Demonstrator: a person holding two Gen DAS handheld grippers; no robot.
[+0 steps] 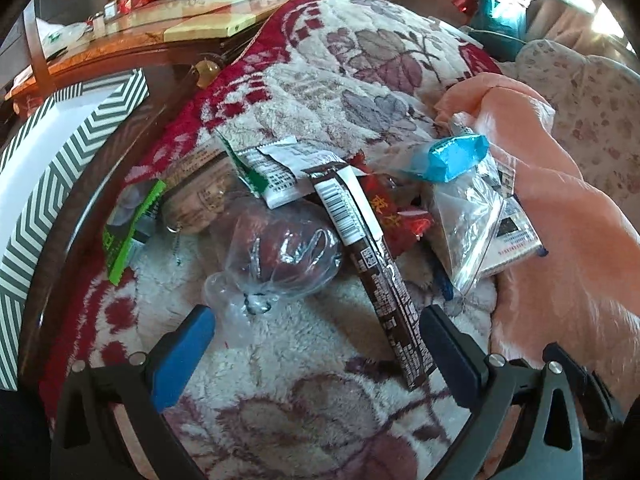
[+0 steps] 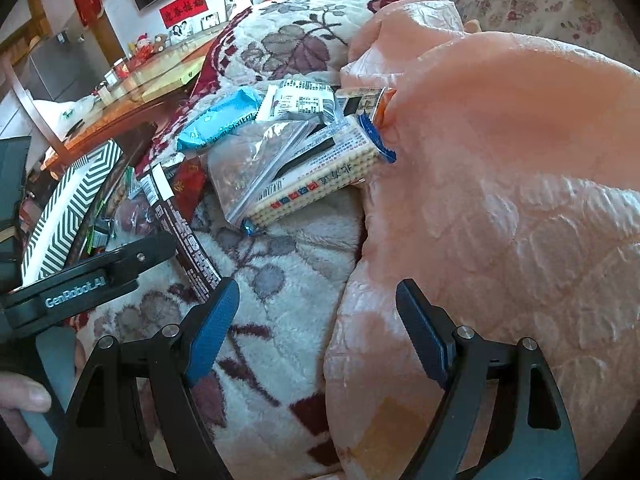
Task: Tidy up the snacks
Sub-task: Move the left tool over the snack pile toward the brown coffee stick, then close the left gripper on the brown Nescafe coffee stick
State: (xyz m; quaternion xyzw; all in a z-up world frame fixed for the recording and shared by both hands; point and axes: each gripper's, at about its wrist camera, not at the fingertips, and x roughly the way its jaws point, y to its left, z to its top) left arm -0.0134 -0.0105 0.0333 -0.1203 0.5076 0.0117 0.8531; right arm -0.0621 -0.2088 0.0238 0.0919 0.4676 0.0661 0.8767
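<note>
- The left claw hangs wide apart over a fleecy flowered blanket, with nothing between its blue pads.
- Between its fingers lies the lower end of a long brown snack bar, which runs up into the heap of snacks.
- Just left of the bar sits a clear bag of dark red fruit, its knotted neck near the left pad.
- Further left lie a green-edged packet and a tan wrapped roll.
- Above the bar rests a white printed sachet; beside it is a red wrapper.
- To the right, a blue foil packet lies on a clear zip bag, next to a peach quilt.
- A box with a chevron pattern stands at the blanket's left edge, and a wooden worktop lies beyond.
- The right claw is likewise spread open and empty, one pad over the blanket and one over the peach quilt.
- Ahead of it, a pack of crackers lies under the zip bag, touching the quilt's fold.
- The left claw's body and a thumb show at the left of the right wrist view.
</note>
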